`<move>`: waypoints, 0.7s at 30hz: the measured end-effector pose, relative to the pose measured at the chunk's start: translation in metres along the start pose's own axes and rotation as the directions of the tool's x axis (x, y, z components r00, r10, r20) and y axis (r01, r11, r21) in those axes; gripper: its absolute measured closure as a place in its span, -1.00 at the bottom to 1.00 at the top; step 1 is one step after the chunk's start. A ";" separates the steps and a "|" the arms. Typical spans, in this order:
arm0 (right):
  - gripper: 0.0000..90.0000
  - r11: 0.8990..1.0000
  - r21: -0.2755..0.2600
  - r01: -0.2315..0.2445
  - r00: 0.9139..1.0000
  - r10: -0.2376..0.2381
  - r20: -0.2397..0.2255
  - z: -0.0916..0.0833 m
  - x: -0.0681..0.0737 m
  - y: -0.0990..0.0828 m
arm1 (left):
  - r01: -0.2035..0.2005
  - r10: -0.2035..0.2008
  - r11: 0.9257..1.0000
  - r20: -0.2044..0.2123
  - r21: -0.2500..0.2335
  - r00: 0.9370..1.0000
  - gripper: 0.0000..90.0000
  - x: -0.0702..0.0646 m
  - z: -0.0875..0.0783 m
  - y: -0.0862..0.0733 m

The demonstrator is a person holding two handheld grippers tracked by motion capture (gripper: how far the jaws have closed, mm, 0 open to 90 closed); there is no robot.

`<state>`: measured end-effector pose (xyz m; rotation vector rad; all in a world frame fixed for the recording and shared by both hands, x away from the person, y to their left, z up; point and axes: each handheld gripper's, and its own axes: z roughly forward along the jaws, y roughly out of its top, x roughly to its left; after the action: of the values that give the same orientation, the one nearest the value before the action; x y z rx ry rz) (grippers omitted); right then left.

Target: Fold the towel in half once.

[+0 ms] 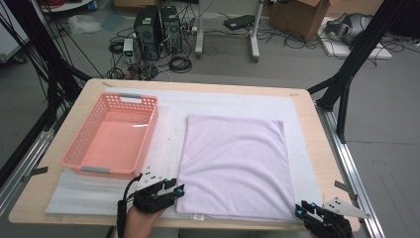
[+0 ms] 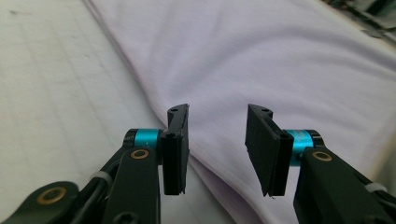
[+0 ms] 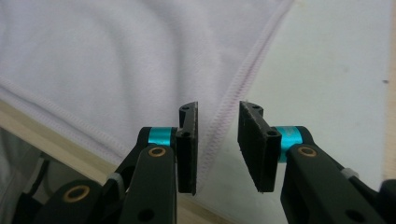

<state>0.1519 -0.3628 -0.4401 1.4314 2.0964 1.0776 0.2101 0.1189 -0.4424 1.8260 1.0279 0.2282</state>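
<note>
High view: a pale lilac rectangular cloth (image 1: 233, 166), folded flat, lies on the white mat (image 1: 168, 144) that covers the wooden worktop (image 1: 309, 134), just right of an empty salmon-pink plastic basket (image 1: 111, 134). Its long axis runs away from the person, and its near short edge faces the two hands. The left tool (image 1: 177, 190) sits at the cloth's near left corner, the right tool (image 1: 299, 212) at the near right corner, so each hand is beside its own corner and neither is better placed than the other.

In the left gripper view the left tool (image 2: 217, 140) has its jaws spread, with the cloth's (image 2: 261, 60) folded edge running between them but not pressed by the pads. In the right gripper view the right tool (image 3: 218, 140) is also parted (more narrowly), straddling the stitched hem (image 3: 233, 93) where the cloth (image 3: 116, 56) meets the mat; nothing is pinched.

The next move seems to turn on this: the cloth stretches forward from both tools, so each would need to close on its corner before lifting the near edge away.
</note>
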 end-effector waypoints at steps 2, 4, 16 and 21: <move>0.52 1.000 0.002 0.012 1.000 -0.012 -0.013 0.002 0.003 0.001 | 0.000 -0.001 1.000 0.022 0.025 1.000 0.34 -0.003 -0.002 -0.006; 0.52 1.000 0.004 0.026 0.999 -0.026 -0.031 0.003 0.005 0.002 | -0.005 0.003 0.999 0.026 0.050 1.000 0.36 -0.007 -0.001 -0.013; 0.79 0.996 0.057 0.064 0.998 -0.063 -0.027 0.010 0.013 0.000 | -0.054 0.054 0.998 -0.001 0.026 0.999 0.88 -0.015 -0.008 -0.022; 0.91 0.993 0.049 0.108 0.994 -0.107 -0.020 0.003 0.018 0.002 | -0.050 0.050 0.999 0.001 0.011 0.999 0.89 -0.015 -0.015 -0.022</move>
<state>0.1480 -0.3447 -0.4389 1.3187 2.2001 1.0065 0.1802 0.1215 -0.4486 1.8631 0.9854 0.2520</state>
